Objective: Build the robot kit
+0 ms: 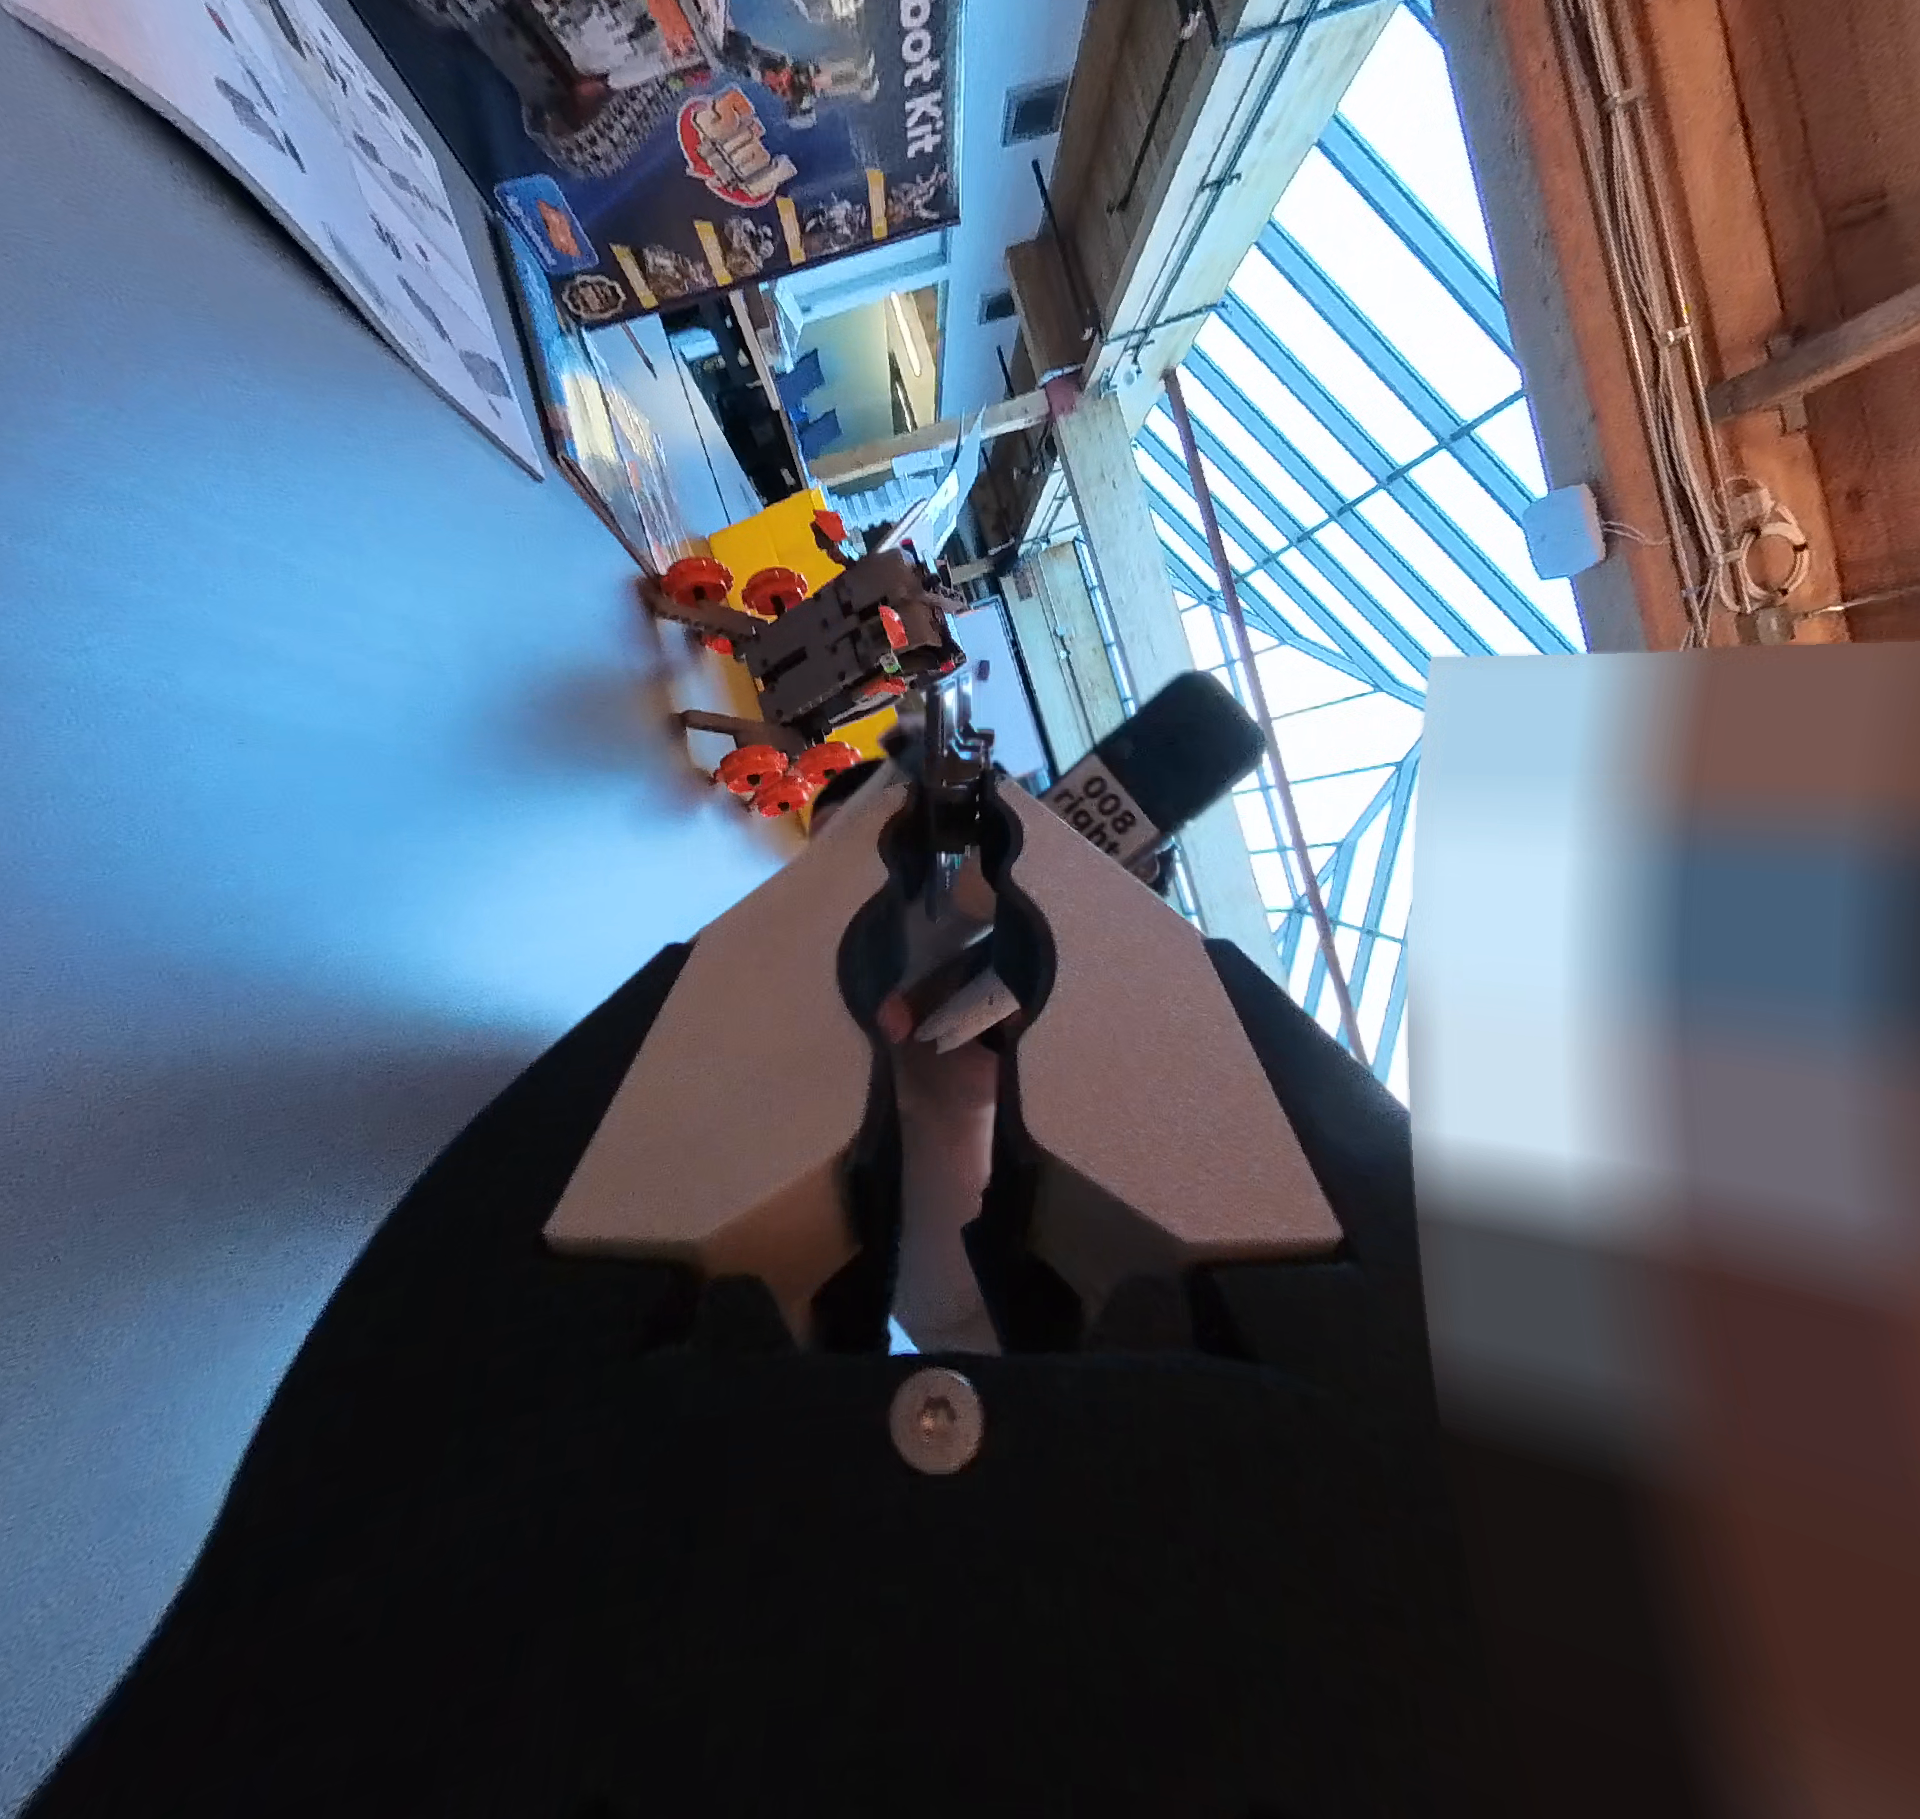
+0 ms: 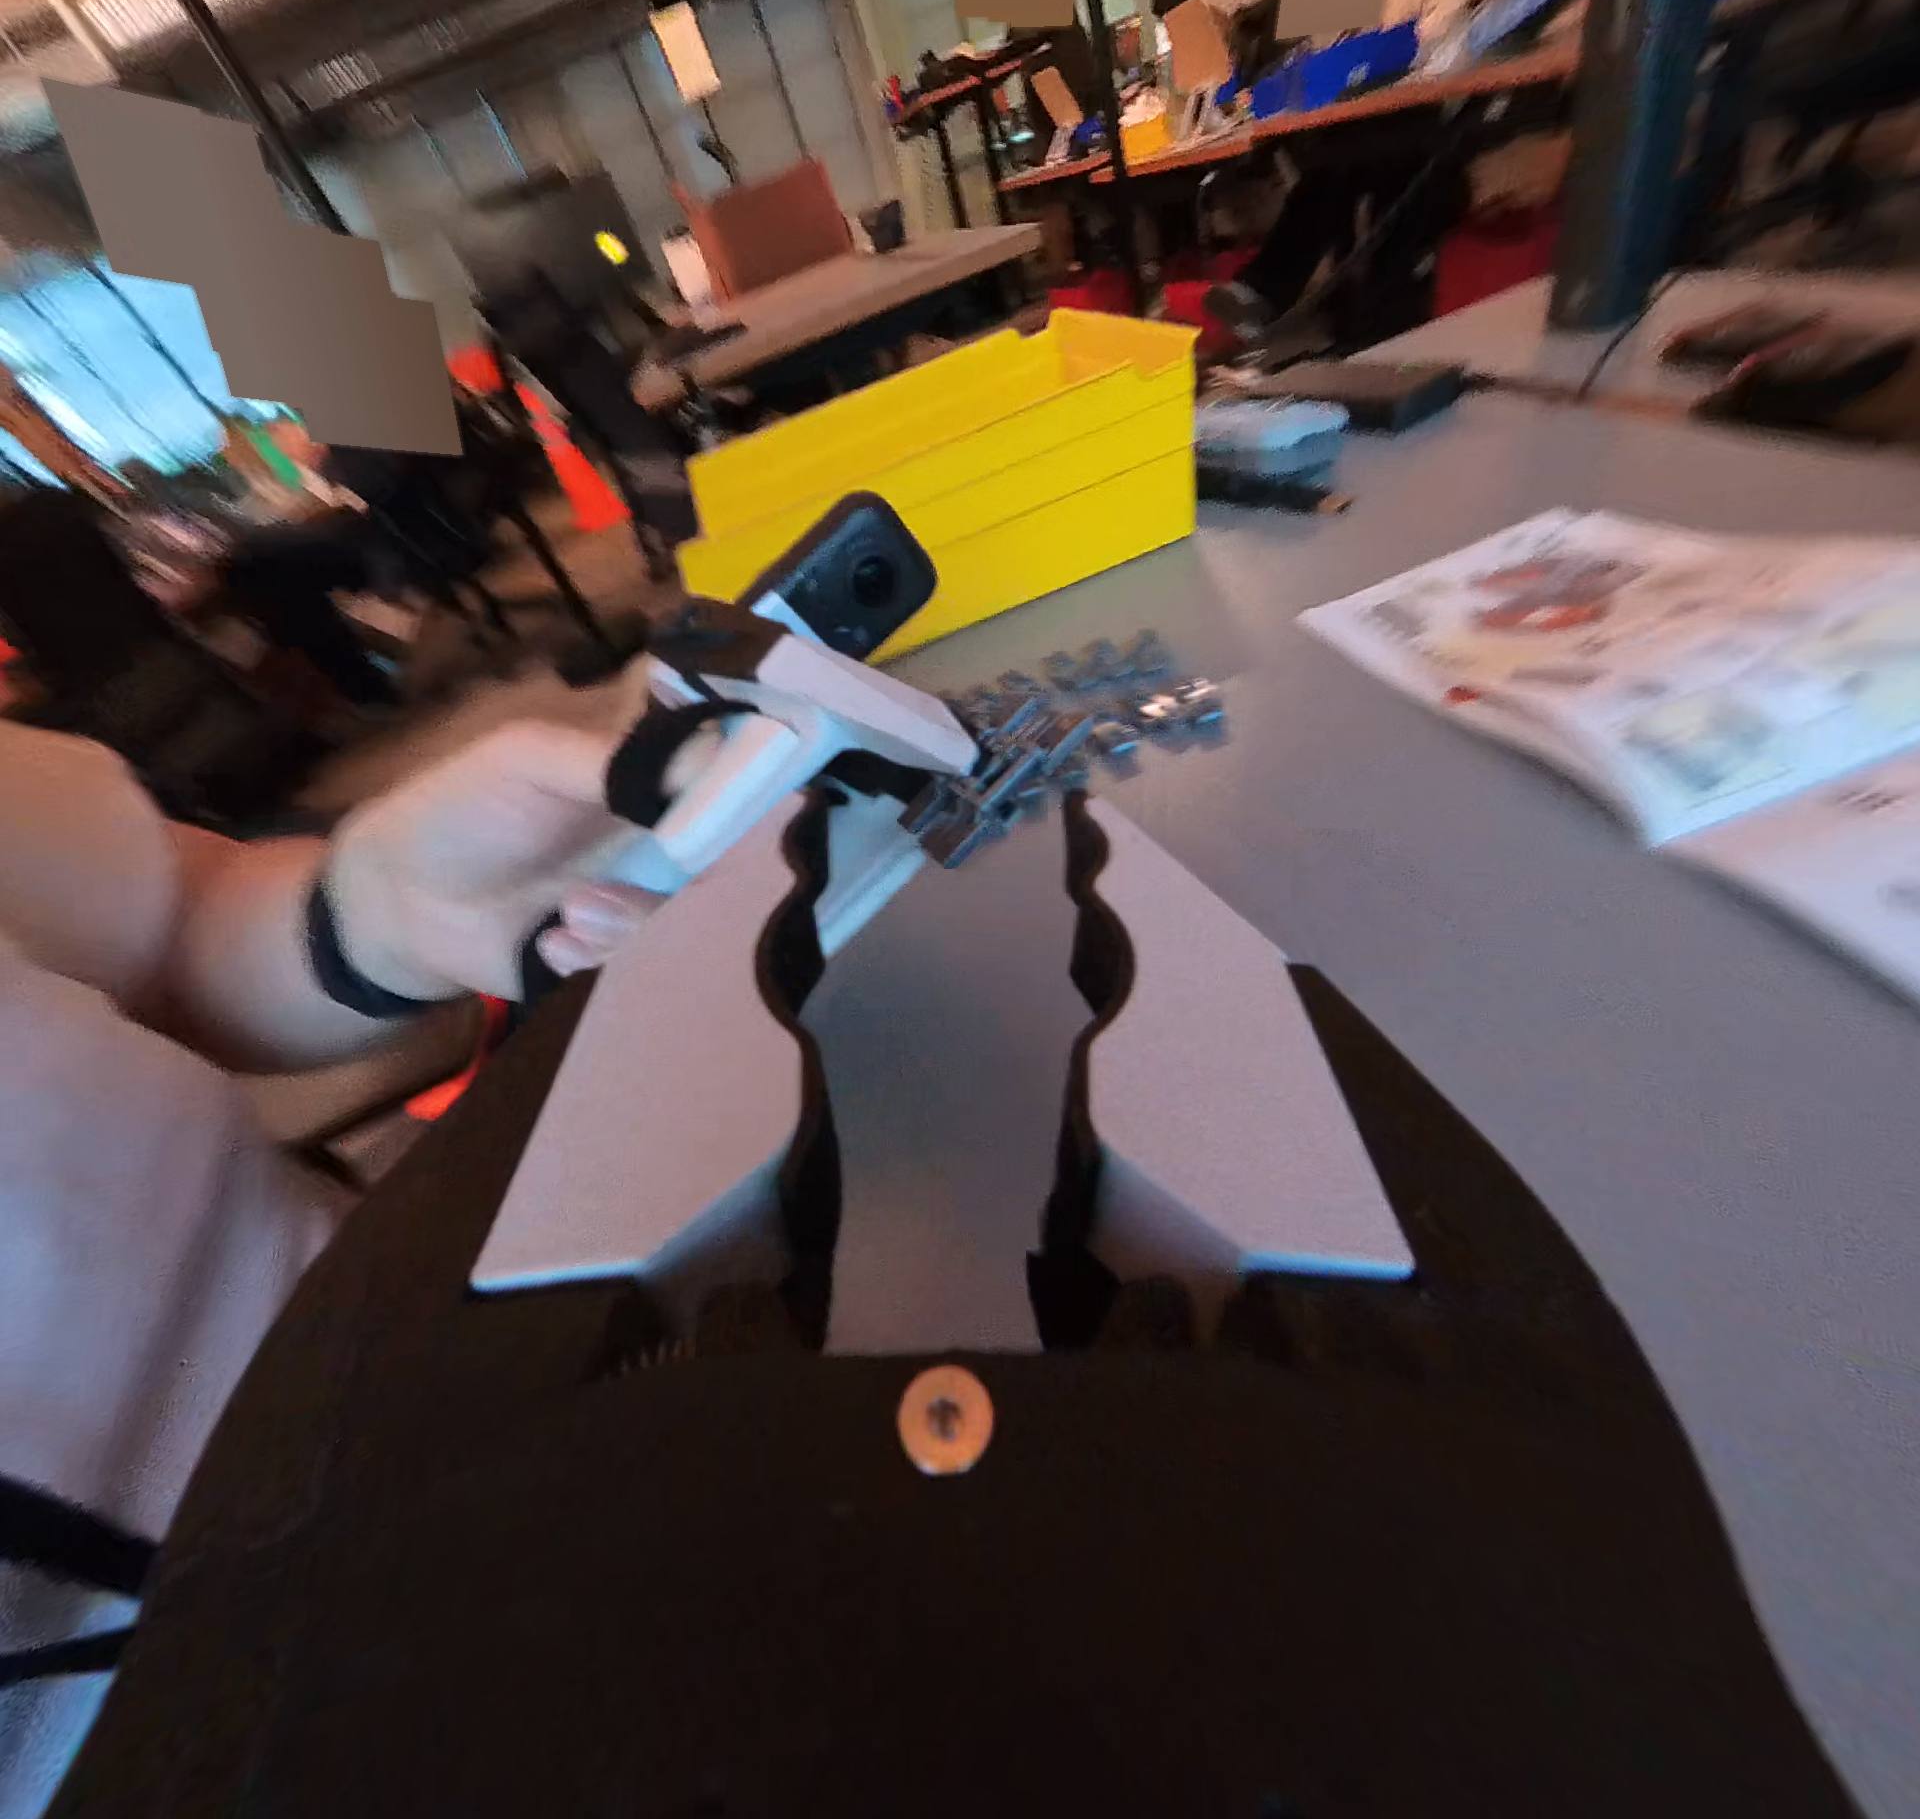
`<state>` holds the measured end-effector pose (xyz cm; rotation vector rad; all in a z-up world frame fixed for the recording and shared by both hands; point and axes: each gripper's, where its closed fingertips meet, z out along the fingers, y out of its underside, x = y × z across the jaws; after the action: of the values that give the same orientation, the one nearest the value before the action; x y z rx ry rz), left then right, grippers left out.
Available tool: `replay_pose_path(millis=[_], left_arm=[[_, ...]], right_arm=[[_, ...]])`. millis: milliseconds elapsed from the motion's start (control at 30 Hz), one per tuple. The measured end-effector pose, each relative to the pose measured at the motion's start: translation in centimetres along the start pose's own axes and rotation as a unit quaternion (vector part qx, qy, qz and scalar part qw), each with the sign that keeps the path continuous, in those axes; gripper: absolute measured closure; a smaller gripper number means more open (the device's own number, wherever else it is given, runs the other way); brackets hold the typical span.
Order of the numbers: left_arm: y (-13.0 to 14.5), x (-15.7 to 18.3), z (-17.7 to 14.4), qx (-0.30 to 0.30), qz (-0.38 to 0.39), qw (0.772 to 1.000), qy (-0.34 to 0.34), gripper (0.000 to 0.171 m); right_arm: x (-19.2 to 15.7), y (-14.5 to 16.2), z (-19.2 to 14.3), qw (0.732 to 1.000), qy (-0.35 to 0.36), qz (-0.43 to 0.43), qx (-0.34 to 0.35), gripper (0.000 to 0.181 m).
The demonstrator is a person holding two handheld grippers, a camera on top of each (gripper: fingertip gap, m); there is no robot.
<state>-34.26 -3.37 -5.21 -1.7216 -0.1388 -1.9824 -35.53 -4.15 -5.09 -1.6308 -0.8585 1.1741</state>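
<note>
Grey table (image 2: 1455,1094) across both views, left wrist view rolled sideways. Printed kit box (image 1: 675,107) standing at the far edge, large printed sheet (image 1: 312,159) just beside it. Yellow bin (image 2: 966,481) near the table middle, long side facing the right camera. Open printed booklet (image 2: 1621,668) flat on the right side, well apart from the bin. Dark brick-built model (image 1: 842,647) with orange wheels, parked against the yellow bin in the left wrist view. Scatter of small dark parts (image 2: 1132,699) between bin and grippers.

Left gripper (image 1: 940,782): jaws nearly closed, pinching a small dark piece (image 1: 951,761) at the very tips, lifted off the table, model close behind it. Same gripper visible in the right wrist view, carried by a hand (image 2: 468,886), piece sticking out forward.

Right gripper (image 2: 940,813): jaws spread wide, nothing between them, tips pointing at the held piece and just beside it. Contact between right tips and piece: cannot tell, too blurred.
</note>
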Motion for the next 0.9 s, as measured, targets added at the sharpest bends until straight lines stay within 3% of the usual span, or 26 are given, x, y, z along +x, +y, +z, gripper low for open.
replay_pose_path(millis=[133, 467, 900], left_arm=[[0.1, 0.1, 0.4, 0.006, 0.028, 1.0, -0.006, 0.165], [-0.5, -0.8, 0.7, 0.015, 0.131, 0.988, -0.079, 0.165], [0.3, -0.2, 1.7, 0.017, 0.174, 0.983, -0.05, 0.165]], right_arm=[[0.6, 0.6, 0.0, 0.998, -0.013, 0.059, -0.003, 0.166], [0.8, 1.2, 0.5, 0.967, -0.068, 0.243, 0.02, 0.171], [0.3, 1.2, 0.3, 0.955, -0.109, 0.274, 0.018, 0.18]])
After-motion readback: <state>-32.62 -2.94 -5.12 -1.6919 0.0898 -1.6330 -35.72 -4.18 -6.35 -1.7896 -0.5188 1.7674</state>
